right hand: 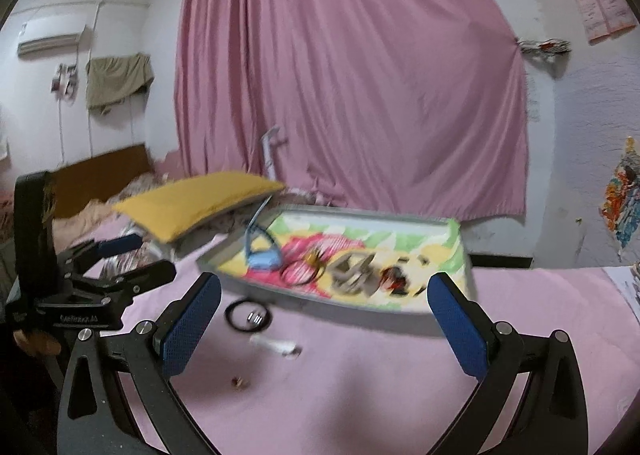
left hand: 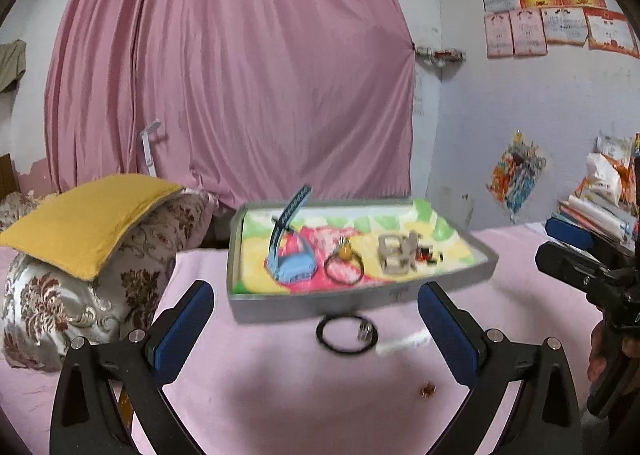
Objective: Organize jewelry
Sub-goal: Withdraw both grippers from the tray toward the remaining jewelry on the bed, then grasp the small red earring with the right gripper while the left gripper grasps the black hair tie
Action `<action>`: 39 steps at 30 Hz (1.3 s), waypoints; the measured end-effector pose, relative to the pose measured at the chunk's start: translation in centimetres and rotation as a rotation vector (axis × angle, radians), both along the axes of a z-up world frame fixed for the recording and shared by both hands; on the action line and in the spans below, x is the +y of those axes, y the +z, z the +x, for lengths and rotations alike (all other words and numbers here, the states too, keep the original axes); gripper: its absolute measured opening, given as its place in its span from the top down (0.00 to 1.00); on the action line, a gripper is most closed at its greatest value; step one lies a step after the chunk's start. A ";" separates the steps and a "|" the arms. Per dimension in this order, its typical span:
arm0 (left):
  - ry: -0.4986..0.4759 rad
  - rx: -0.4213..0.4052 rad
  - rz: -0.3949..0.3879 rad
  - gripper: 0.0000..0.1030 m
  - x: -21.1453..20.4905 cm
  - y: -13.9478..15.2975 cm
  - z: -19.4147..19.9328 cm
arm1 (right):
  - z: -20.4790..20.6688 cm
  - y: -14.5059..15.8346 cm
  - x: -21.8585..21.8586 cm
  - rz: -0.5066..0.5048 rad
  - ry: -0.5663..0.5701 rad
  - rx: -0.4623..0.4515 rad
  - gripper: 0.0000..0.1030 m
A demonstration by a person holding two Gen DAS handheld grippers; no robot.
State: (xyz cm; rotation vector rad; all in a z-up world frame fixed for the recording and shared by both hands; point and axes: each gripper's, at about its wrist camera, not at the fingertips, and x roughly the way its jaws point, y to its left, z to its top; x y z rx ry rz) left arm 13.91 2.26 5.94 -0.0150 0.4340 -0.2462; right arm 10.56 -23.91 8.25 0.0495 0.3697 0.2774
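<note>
Left gripper (left hand: 316, 319) and right gripper (right hand: 324, 311): jaws spread wide, nothing between the pads. Grey tray (left hand: 240, 239) sits on the pink sheet (left hand: 280, 395), lined with a colourful cloth. In the tray: blue hair clip (left hand: 290, 255), a ring with an amber stone (left hand: 344, 267), a silvery clasp (left hand: 398, 253) and small dark pieces (blurred). Outside, just before the tray's near wall: black bangle (left hand: 346, 335). A white scrap (right hand: 278, 347) lies beside it. A small brown bead (left hand: 427, 390) sits apart, closer in.
</note>
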 end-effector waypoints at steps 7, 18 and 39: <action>-0.025 0.114 0.007 0.01 0.9 -1.6 0.8 | 1.4 -2.5 1.7 -0.058 0.110 0.165 0.02; -0.036 0.316 -0.046 0.07 1.0 -4.4 3.6 | 3.3 -6.2 5.7 -0.163 0.263 0.378 0.32; -0.054 0.469 -0.043 0.52 -1.5 -6.3 8.2 | 5.5 -8.0 7.9 -0.219 0.327 0.461 0.86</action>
